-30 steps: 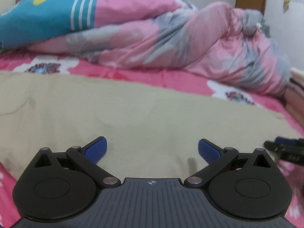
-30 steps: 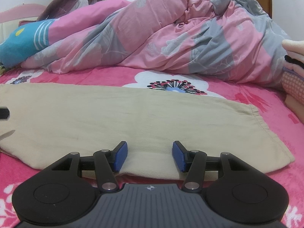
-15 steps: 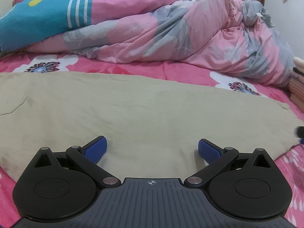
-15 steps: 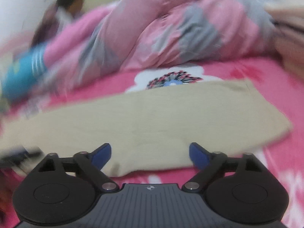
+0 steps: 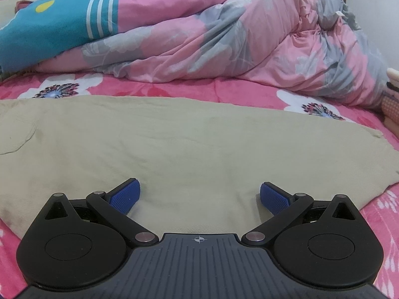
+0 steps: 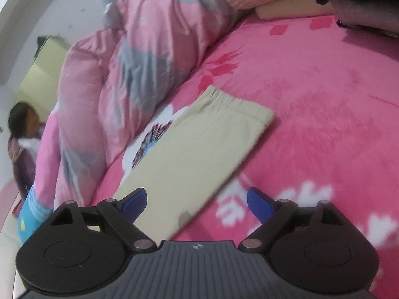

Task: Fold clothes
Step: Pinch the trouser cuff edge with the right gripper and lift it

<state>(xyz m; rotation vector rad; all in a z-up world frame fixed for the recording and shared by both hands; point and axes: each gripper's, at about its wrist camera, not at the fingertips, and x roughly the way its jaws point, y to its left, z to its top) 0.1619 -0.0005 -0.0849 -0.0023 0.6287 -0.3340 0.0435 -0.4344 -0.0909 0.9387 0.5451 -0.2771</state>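
At lower centre, my right gripper and left gripper have fingers apart; rolled, I risk snagging only one layer of the beige trousers.

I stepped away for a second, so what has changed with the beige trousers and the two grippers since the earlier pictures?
The right gripper has opened its jaws wide, rolled sideways and swung toward the elastic end of the beige trousers; nothing is between its fingers. The left gripper stayed open over the trousers, which still lie flat on the pink bedspread.
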